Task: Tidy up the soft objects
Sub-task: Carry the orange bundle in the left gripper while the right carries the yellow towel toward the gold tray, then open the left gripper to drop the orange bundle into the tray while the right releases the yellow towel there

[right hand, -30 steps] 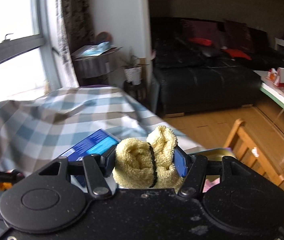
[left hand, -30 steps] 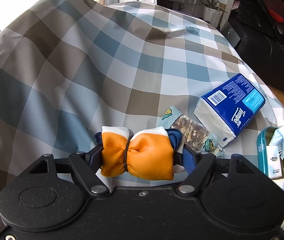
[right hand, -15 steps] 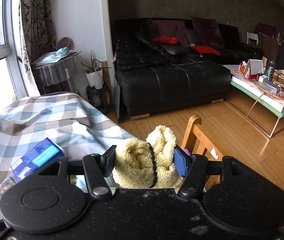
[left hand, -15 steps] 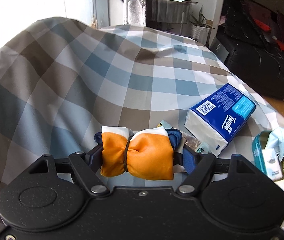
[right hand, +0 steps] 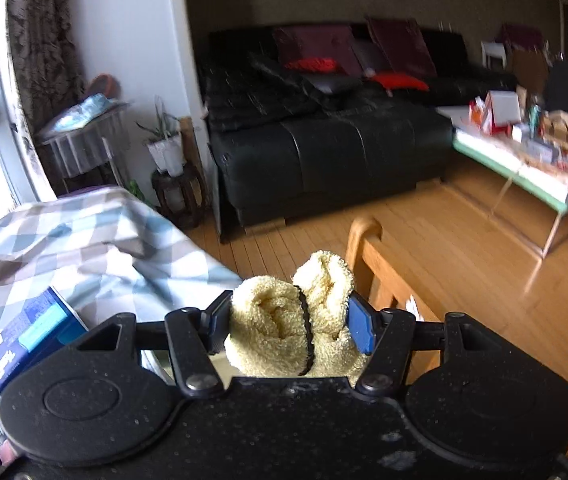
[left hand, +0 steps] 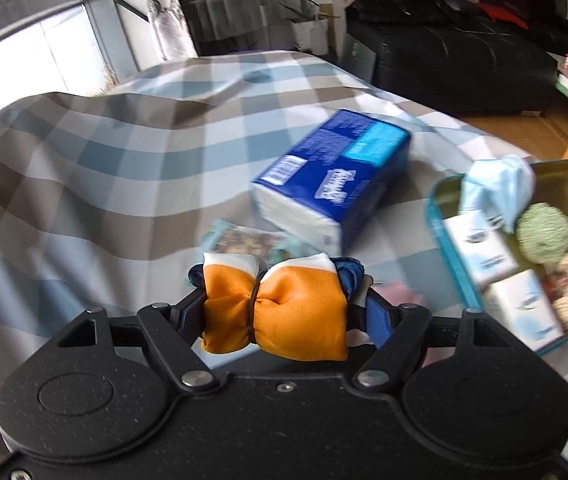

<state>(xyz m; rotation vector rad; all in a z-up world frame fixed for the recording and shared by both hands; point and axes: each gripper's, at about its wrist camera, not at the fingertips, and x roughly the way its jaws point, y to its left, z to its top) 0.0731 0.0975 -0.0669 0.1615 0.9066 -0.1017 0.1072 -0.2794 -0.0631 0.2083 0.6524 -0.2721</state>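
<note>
My left gripper [left hand: 277,308] is shut on an orange, white and navy cloth bundle [left hand: 275,312] tied round its middle with a dark band. It hangs over the checked cloth [left hand: 95,168], left of a teal and gold tin [left hand: 440,236] that holds several soft items: a light blue cloth, a green fluffy ball, white tissue packs, a cream piece. My right gripper [right hand: 290,320] is shut on a pale yellow terry cloth roll [right hand: 284,320], also banded, held above the cloth's right edge near a wooden chair back [right hand: 368,248].
A blue tissue pack [left hand: 336,176] lies on the checked cloth left of the tin, with a small snack sachet [left hand: 243,240] in front of it. A pink item [left hand: 400,292] peeks beside the left fingers. Black sofa [right hand: 324,140], plant stand and glass coffee table [right hand: 532,168] stand beyond.
The left view has swung right: the tin has come into fuller sight and the tissue pack shifted toward the middle. The right view has turned right and sunk, away from the checked cloth. Both grips are unchanged.
</note>
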